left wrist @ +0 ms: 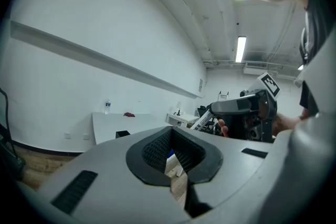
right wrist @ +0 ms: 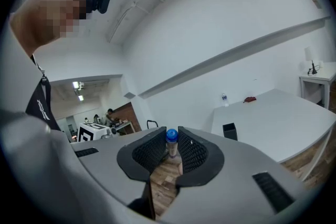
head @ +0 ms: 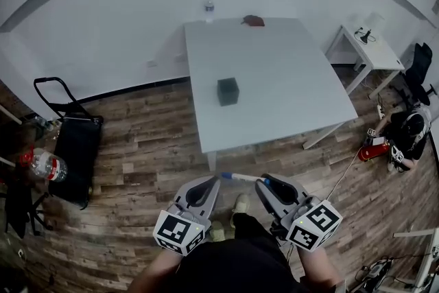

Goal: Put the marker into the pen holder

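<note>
A white marker with a blue cap sticks out sideways to the left, with my right gripper shut on it. It hangs over the wooden floor, short of the table's near edge. Beside it my left gripper has its jaws together and holds nothing. The pen holder, a small dark square cup, stands upright on the white table towards its left side. It also shows far off in both gripper views as the pen holder and the pen holder. In the left gripper view the marker pokes out of the right gripper.
A water bottle and a red thing sit at the table's far edge. A small white side table stands at the right, with a person sitting on the floor by it. A black trolley and a plastic bottle are at the left.
</note>
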Motion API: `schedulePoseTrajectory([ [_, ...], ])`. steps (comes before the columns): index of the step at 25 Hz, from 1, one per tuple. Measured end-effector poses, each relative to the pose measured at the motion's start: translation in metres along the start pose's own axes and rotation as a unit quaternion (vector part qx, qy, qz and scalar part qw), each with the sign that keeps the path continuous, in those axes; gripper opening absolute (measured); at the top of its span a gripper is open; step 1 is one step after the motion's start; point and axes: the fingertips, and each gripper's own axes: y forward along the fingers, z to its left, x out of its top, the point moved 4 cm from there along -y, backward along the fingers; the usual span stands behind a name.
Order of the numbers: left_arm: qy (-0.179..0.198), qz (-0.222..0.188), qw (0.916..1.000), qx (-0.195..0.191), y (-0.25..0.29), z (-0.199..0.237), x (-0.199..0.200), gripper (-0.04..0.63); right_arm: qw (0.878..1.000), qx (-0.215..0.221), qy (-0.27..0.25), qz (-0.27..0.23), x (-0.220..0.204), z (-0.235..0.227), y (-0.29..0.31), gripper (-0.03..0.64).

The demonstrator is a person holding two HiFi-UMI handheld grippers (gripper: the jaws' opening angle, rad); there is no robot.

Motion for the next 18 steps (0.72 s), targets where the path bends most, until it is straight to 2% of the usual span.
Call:
schedulePoseTrajectory([
  [8, 0.0, 0.007, 0.9999, 0.016, 0.064, 0.029, 0.011, 0.006, 1.0, 0.017, -0.001, 0.009, 0.022, -0.064, 0.04, 0.075],
  [18, 0.006, 0.011, 0.9982, 0.058, 0.153, 0.059, 0.036, 0.006, 0.998, 0.059, -0.017, 0.032, 0.063, -0.149, 0.087, 0.074],
])
